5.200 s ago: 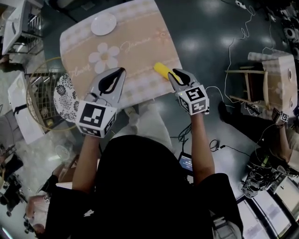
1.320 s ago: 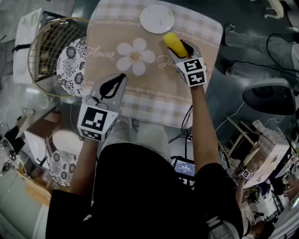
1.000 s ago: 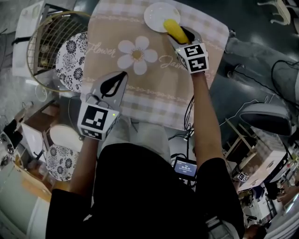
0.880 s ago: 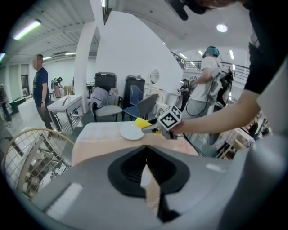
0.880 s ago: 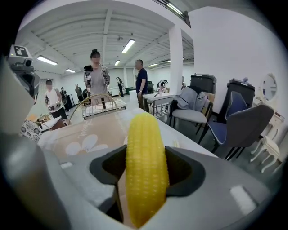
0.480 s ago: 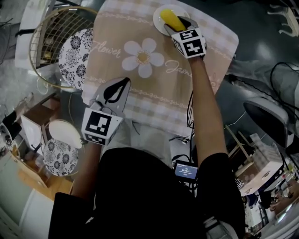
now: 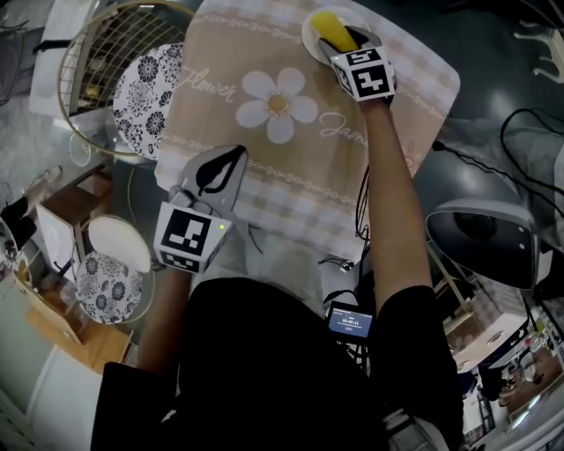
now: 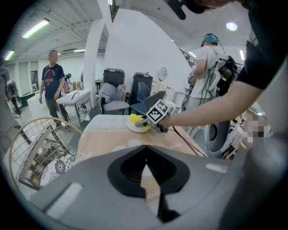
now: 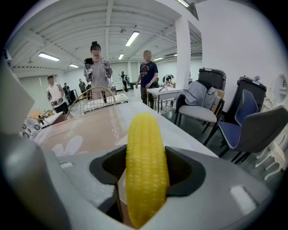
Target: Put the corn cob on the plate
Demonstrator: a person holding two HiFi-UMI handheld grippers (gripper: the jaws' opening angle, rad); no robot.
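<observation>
The corn cob (image 9: 146, 164) is clamped by the right gripper (image 7: 345, 42) over the plate (image 7: 307, 25). The left gripper (image 7: 227, 159) is held closed and empty.

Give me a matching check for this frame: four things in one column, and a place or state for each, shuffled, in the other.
1 corn cob
2 plate
3 left gripper
4 wire basket

A shut, empty, over the near edge of the table
B white, at the table's far end
C clamped in the right gripper, over the plate
D off the table, at its left

Pairs: 1-C, 2-B, 3-A, 4-D
</observation>
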